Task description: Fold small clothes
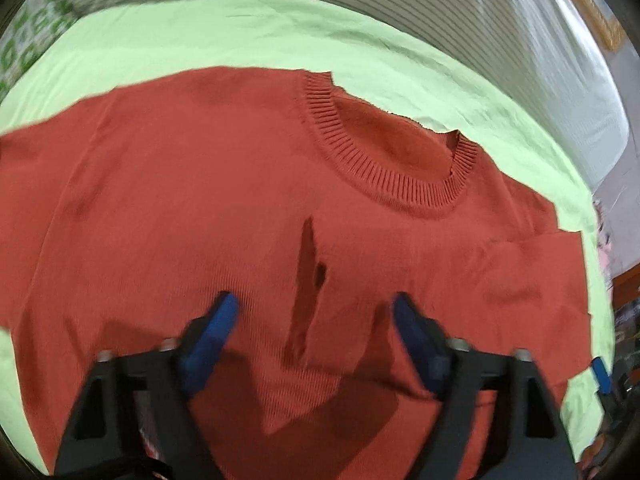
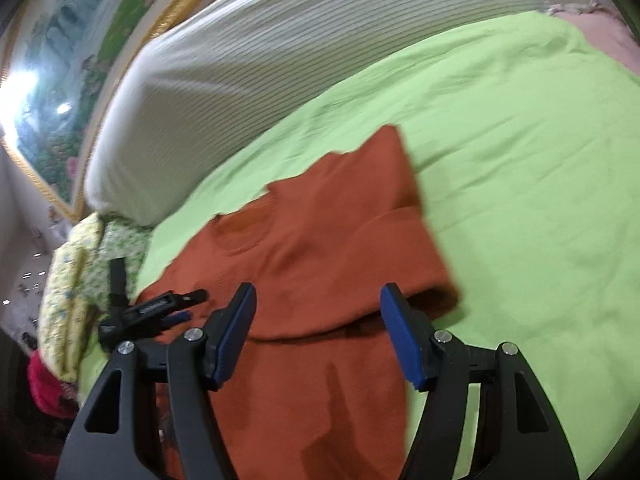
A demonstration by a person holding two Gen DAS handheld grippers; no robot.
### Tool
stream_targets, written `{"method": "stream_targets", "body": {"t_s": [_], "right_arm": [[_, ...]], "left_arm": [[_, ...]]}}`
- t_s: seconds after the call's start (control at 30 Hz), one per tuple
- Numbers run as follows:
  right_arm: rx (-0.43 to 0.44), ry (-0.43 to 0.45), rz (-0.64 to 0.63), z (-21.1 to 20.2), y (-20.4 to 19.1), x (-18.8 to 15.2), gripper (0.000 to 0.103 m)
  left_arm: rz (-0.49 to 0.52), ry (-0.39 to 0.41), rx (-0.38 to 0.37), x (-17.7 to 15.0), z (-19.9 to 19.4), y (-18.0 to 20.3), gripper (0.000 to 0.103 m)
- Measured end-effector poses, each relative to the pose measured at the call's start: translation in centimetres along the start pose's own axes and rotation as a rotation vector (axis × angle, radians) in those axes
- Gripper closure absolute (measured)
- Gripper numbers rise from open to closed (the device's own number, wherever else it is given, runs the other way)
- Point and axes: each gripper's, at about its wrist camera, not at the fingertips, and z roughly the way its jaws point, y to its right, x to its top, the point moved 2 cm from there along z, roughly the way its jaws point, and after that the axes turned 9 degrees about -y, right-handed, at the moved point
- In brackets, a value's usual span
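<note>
**Sweater spread under both grippers**

Sweater point(image 1: 200, 200) in rust-orange knit lies flat on a light green sheet point(image 1: 160, 36), directly under and ahead of the left gripper point(image 1: 314, 308). That gripper's blue-padded fingers point(image 1: 216, 324) stand apart with nothing pinched between them; in the gap between the tips a short raised crease point(image 1: 308, 280) of the knit stands up from the chest area. The ribbed collar point(image 1: 400, 188) sits ahead of the gripper and a little to the right of its right finger. A sleeve folded across the body lies off to the gripper's right, reaching to the sheet's edge.

In the right wrist view, the right gripper point(image 2: 318, 300) also has its blue pads spread, with no cloth held between them. The sweater lies below and ahead of it: the body fills the space under the left finger and between the two, while the folded-over sleeve point(image 2: 384, 216) runs forward from just ahead of the right finger's tip. The right finger's outer side is over bare green sheet. The other gripper shows to the left of this one, low over the sweater's far edge, black with a blue tip.

Beyond the sweater, ahead of both grippers, stands a white ribbed cushion point(image 2: 280, 40). A floral cloth point(image 2: 76, 272) is bunched at the right gripper's far left.
</note>
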Motion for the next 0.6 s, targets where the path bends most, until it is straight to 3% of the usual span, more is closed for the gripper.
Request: {"method": "stream_targets", "body": {"t_s": [0.07,0.13,0.33,0.43,0.6], "right_arm": [[-0.002,0.012,0.013,-0.1,0.6,0.6,0.038],[-0.025,0.026,0.015,-0.2,0.9,1.1,0.038],[-0.110,0.057,0.006,0.3,1.5,2.4,0.038],[-0.123,0.063,0.000,0.4,1.3,2.8,0.038],[-0.147,0.071,-0.055,0.8,-0.4,3.3,0.038]], "left_arm": [[0.029,0.011,0.045,0.4,0.4,0.7,0.059],[0.069,0.017,0.048,0.7,0.4,1.4,0.089],[0.107,0.102,0.062,0.0,-2.1,1.3,0.101],[0.109,0.162,0.085,0.2,-4.2,0.6,0.101],[0.119,0.178,0.070,0.5,-6.2,-1.0,0.101]]}}
